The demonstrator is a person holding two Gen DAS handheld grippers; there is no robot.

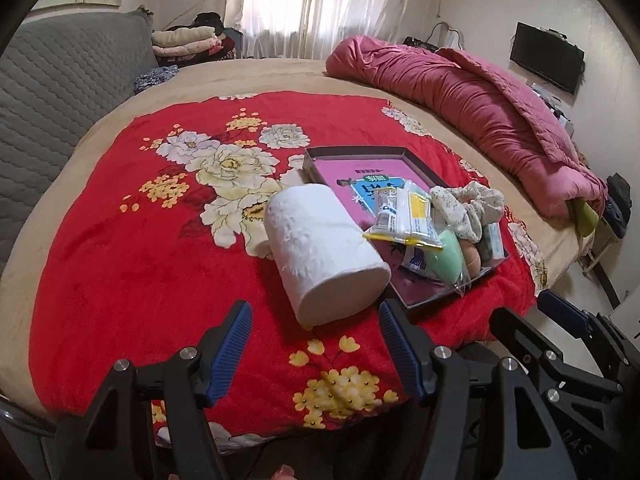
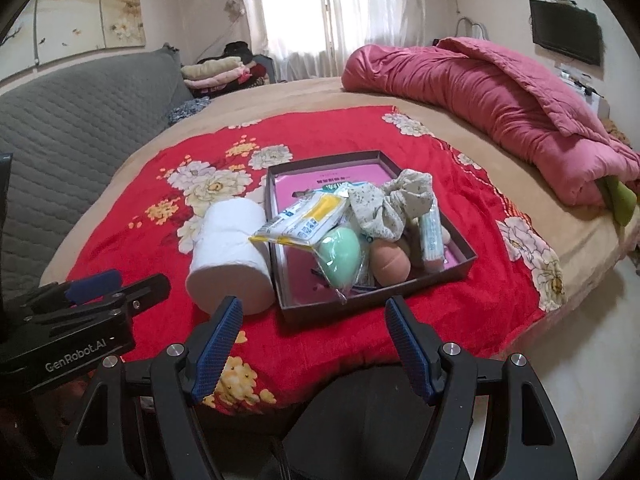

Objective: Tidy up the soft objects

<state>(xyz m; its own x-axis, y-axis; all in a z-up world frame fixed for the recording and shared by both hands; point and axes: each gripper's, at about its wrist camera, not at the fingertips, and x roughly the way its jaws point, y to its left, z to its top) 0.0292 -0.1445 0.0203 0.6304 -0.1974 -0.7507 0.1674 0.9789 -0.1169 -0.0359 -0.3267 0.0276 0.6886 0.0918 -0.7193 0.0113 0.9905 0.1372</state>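
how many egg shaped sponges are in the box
2 that show: a mint green sponge in clear wrap near the front of the dark box, and a peach sponge just right of it. More may hide under the scrunchie.

The near red blanket lies bare, giving open passage from the left. The paper roll leans against the box's left wall, and packets crowd the box's middle; only its far corner stays free.

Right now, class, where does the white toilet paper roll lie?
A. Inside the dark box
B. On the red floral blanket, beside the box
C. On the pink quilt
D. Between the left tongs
B: the toilet paper roll lies on its side on the red floral blanket, just left of the dark box, outside it.
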